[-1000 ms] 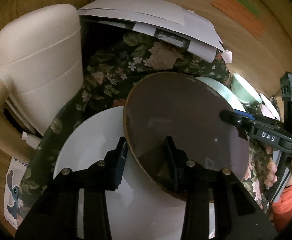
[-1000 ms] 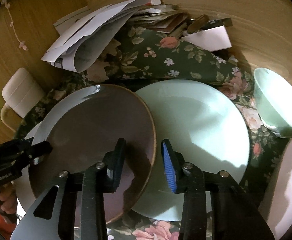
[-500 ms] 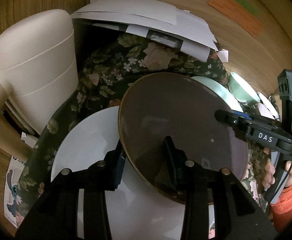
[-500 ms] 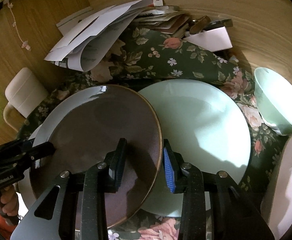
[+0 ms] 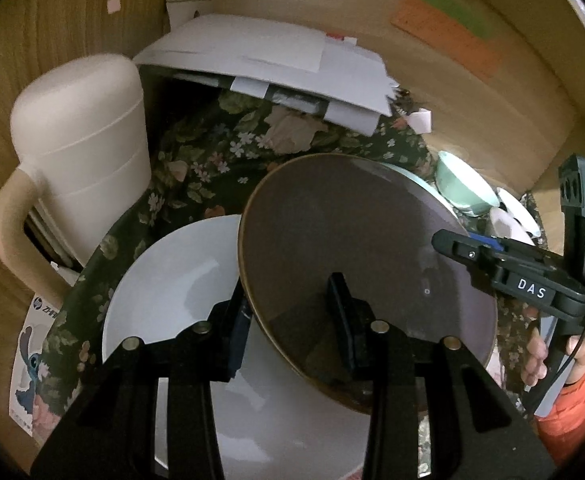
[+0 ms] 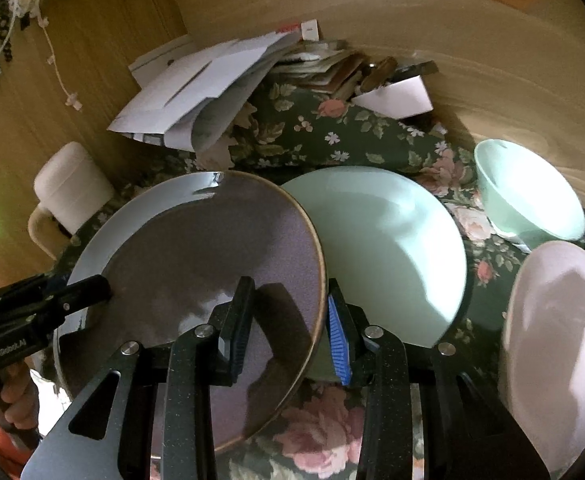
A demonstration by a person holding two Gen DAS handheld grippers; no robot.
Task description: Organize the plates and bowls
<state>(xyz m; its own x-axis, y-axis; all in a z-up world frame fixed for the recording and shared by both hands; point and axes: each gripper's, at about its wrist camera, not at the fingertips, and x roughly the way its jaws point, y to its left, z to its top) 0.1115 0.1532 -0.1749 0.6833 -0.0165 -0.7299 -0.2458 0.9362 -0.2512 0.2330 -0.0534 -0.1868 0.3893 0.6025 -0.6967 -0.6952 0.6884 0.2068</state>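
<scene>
A dark brown plate (image 5: pixel 364 272) (image 6: pixel 212 248) hangs tilted above the flowered tablecloth, held at opposite rims. My left gripper (image 5: pixel 288 312) is shut on its left rim, one finger under and one on top. The right gripper (image 6: pixel 288 328) is shut on its right rim, and its tip also shows in the left wrist view (image 5: pixel 464 248). The left gripper (image 6: pixel 80 292) shows at the far rim in the right wrist view. Below lie a white plate (image 5: pixel 180 280) (image 6: pixel 140 208) and a pale green plate (image 6: pixel 392 248), whose near edge the brown plate overlaps.
A pale green bowl (image 6: pixel 528 200) (image 5: pixel 460 188) and a pinkish bowl (image 6: pixel 560 340) stand at the right. A cream jug (image 5: pixel 84 152) (image 6: pixel 72 188) stands at the left. Loose papers (image 5: pixel 268 60) (image 6: pixel 196 88) are heaped at the back against the wooden wall.
Both grippers have risen a little and drawn back with the brown plate held between them. The papers and jug now sit lower in both views.
</scene>
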